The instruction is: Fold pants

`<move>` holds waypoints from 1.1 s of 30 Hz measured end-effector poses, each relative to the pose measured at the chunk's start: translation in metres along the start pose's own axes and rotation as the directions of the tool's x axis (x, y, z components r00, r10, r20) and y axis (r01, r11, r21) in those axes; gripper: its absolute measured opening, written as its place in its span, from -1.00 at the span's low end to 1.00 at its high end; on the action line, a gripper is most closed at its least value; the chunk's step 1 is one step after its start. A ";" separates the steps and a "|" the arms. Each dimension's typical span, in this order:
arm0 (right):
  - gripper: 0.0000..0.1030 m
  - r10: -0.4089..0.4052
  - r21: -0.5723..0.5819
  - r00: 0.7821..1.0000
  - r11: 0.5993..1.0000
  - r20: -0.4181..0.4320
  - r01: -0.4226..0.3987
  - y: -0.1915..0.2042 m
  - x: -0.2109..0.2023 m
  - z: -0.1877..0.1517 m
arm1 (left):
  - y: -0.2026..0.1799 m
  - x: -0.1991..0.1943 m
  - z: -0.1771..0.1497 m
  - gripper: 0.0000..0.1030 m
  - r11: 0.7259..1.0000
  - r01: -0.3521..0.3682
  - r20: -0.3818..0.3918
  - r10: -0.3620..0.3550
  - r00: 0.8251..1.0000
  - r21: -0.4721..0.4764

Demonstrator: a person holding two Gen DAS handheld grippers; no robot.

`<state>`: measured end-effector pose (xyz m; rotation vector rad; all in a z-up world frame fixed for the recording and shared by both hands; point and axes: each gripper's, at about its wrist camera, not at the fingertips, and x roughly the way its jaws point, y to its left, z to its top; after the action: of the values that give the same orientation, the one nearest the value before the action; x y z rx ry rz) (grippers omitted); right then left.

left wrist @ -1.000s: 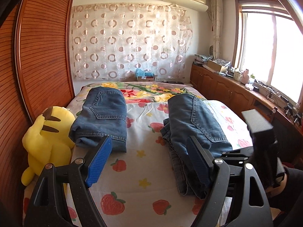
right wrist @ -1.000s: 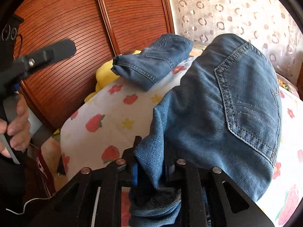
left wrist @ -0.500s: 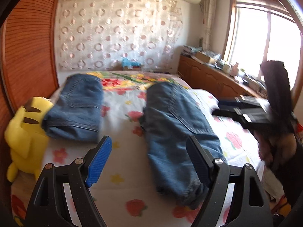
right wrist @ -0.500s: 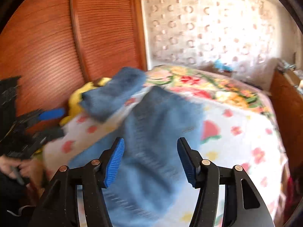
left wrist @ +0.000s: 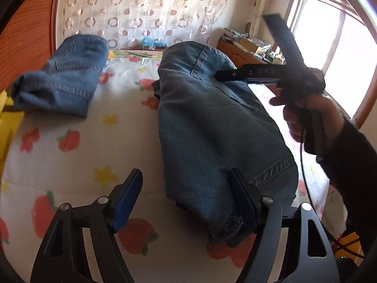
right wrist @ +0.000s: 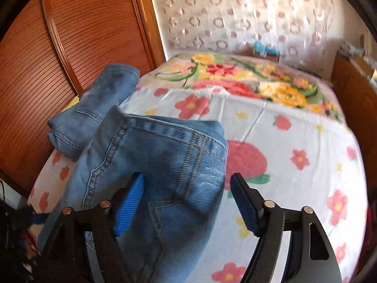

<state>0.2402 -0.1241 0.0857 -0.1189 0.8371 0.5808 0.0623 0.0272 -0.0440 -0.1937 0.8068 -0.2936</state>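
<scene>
Jeans [left wrist: 212, 127], the pair being folded, lie doubled lengthwise down the middle of a bed [left wrist: 70, 169] covered in a strawberry-and-flower print, hems at the near edge, waistband toward twelve o'clock. The left gripper [left wrist: 186, 200] hangs just above the near end with its jaws wide, the blue pad at nine o'clock over bare sheet and the other at the cloth's edge, gripping nothing; its jaws have just narrowed a little. The right gripper [right wrist: 188, 200], whose jaws have just been opening, stands wide over the waistband end, denim below and between the pads but not pinched. Seen from the left wrist, the person's hand [left wrist: 304, 118] carries that tool at two o'clock, over the jeans' far half. A second pair of jeans [left wrist: 63, 75], already folded, rests at ten o'clock, well apart, with a yellow plush toy [left wrist: 7, 118] at nine o'clock by the wooden wardrobe [right wrist: 70, 59]. The risk looks greatest at the hems: a pinch that catches only the top layer would let the lower leg trail and skew the next fold. Thick, stiff denim may also spring back open once freed, and the bundle lies near enough to the bed's edge to slide off if dragged.
</scene>
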 end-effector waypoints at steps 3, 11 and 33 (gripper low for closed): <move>0.53 0.037 0.028 0.999 0.999 -0.031 -0.037 -0.008 0.016 0.002 | 0.004 0.002 -0.004 0.34 0.997 0.054 -0.005 -0.054 0.999 -0.056; 0.42 0.148 0.094 0.987 0.985 -0.057 -0.142 -0.031 0.031 0.006 | 0.000 0.004 -0.009 -0.22 0.980 0.163 -0.005 -0.165 0.986 -0.113; -0.57 0.092 -0.137 0.955 0.989 0.282 -0.055 0.041 -0.045 0.071 | 0.028 -0.087 0.039 -0.61 0.992 0.117 0.263 -0.102 0.959 -0.040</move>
<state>0.2422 -0.0861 0.1712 -0.1169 0.5228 0.7031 0.0389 0.0846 0.0334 -0.3230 0.5442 -0.3425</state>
